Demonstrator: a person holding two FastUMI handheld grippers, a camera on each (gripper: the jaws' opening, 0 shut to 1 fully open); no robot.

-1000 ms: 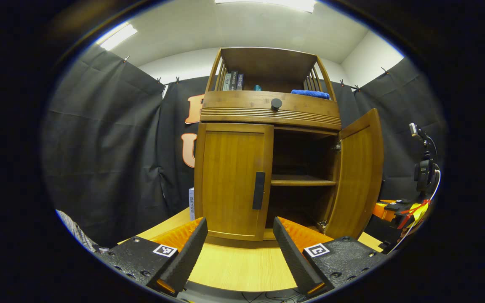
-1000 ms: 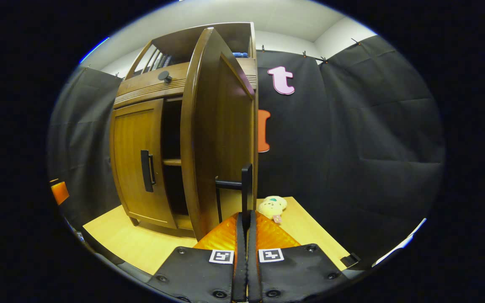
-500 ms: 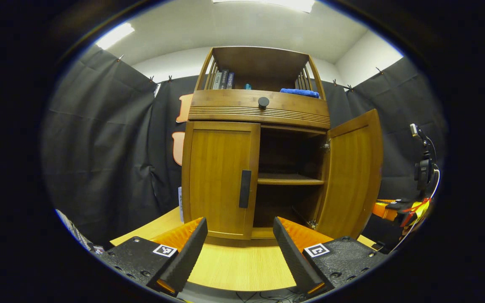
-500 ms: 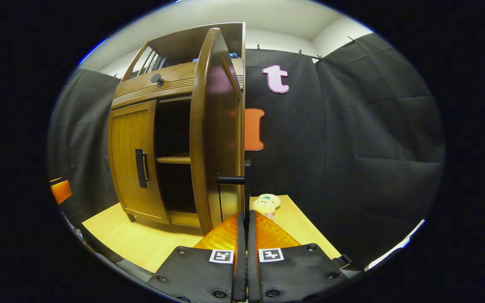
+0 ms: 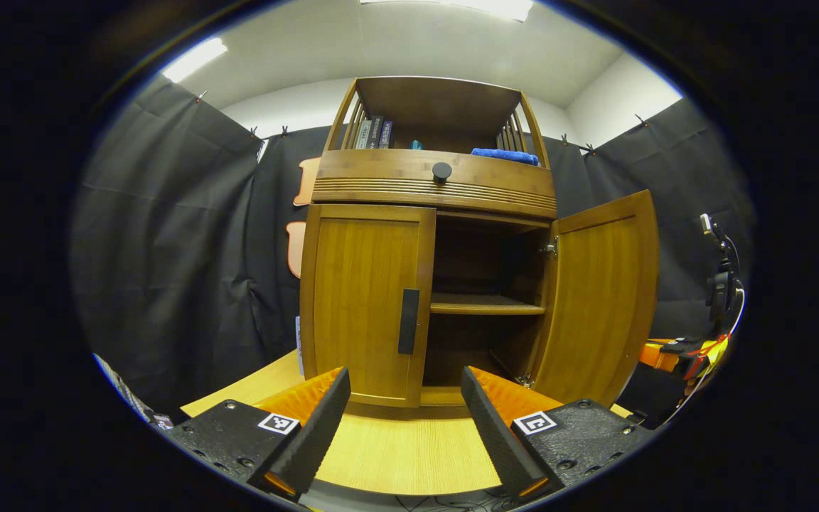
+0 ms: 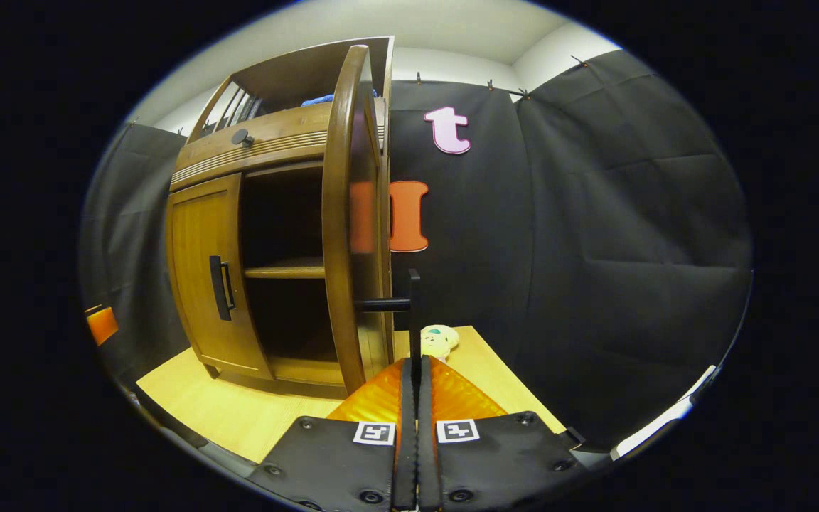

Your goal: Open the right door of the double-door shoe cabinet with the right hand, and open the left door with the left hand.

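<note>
Right hand-held gripper point(image 6: 415, 377) clamped tight on the right door's black handle point(image 6: 413, 313), both fingers pressing it. Right door point(image 5: 598, 299) swung wide off the shoe cabinet point(image 5: 438, 185), inner shelf point(image 5: 484, 306) exposed. Left hand-held gripper point(image 5: 406, 412) spread wide, holding nothing, hovering over the counter point(image 5: 409, 455) in front of the cabinet. Left door point(image 5: 363, 299) shut, its black handle point(image 5: 408, 321) untouched. Plush toy point(image 6: 438, 340) on the counter beyond the right door. Books point(image 5: 370, 134) and blue cloth point(image 5: 505, 154) on the cabinet's top shelf.
</note>
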